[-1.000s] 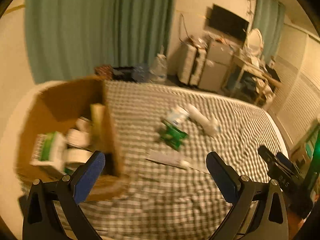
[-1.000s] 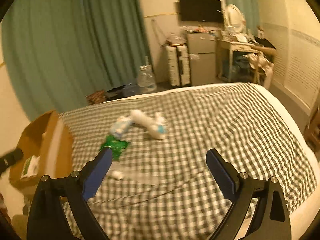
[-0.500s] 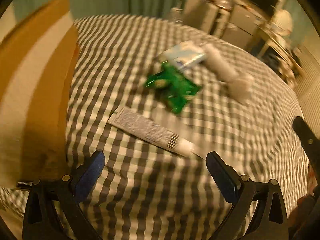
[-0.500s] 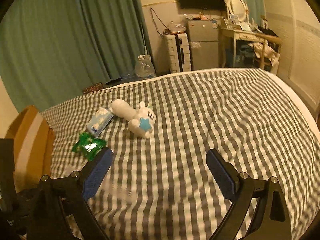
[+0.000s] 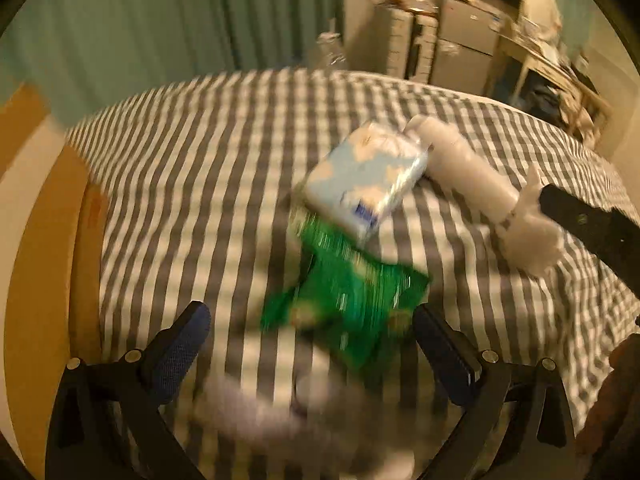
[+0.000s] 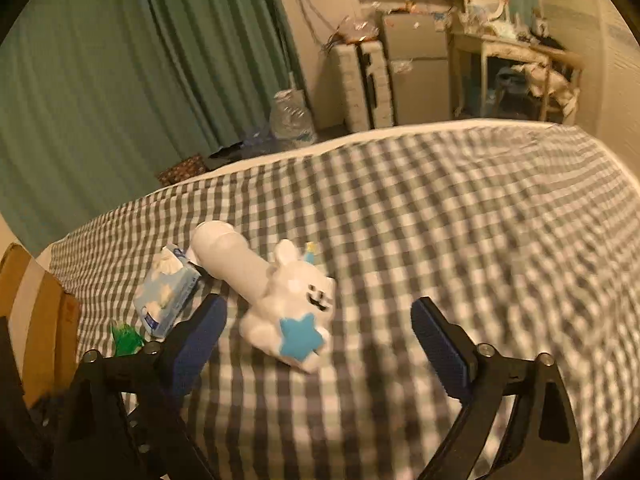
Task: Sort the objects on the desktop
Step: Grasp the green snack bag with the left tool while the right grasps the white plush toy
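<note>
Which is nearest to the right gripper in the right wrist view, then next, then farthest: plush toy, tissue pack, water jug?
1. Plush toy: on the checked bed cover, just ahead between the open fingers.
2. Tissue pack: further back left, beside the toy's tail end.
3. Water jug: on the floor beyond the bed, by the curtain.

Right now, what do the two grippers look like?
Both match: the left gripper and the right gripper have black angular frames with silver screws at the pivots. Their jaws carry blue textured pads. No cables or markings show.
</note>
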Demonstrator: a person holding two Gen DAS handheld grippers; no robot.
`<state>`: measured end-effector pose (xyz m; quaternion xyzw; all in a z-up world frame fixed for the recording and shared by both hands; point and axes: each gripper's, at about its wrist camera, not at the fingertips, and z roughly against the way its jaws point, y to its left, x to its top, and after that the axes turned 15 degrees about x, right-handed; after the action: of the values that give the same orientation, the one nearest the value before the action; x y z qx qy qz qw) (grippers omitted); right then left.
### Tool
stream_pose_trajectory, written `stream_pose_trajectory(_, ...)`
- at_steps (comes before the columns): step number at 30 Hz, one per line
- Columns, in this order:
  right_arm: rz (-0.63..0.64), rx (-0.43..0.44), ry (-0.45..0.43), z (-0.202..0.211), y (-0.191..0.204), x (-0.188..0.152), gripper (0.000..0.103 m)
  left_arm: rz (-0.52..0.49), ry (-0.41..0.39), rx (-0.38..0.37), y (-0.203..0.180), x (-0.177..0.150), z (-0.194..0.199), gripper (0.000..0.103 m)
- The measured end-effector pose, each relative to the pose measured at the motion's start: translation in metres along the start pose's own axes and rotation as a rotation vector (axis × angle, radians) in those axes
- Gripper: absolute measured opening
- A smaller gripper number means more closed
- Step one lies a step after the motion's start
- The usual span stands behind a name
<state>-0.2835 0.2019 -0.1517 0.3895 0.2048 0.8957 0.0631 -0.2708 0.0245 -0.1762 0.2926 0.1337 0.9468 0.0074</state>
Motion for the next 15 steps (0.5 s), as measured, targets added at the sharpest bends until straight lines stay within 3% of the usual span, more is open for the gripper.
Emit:
stream_pose_trajectory(2, -0.016, 0.026, 0.038, -0.009, -0.004, -0.001, 0.065, -0.061, 0.028, -0.076, -0.009, 0.007, -0.009, 0.103)
stream_pose_trajectory(6, -0.048, 0.103, 0.052, -0.007, -0.008, -0.006, 0.052, -0.075, 0.032, -0.120, -0.009, 0.002, -0.015, 0.081)
stream_pose_trajectory(10, -0.057, 0.095, 0.055, 0.000, -0.005, -0.012, 0.050, -0.077, 0.014, -0.152, -0.005, -0.007, -0.002, 0.049)
stream_pose_trajectory(12, -0.031, 0.090, 0.058, 0.003, -0.001, -0.015, 0.049, -0.053, 0.022, -0.160, 0.005, -0.009, 0.005, 0.039)
stream_pose_trajectory(15, -0.035, 0.097, 0.048, 0.015, 0.003, -0.019, 0.047, -0.017, 0.049, -0.168, 0.023, -0.010, 0.012, 0.038)
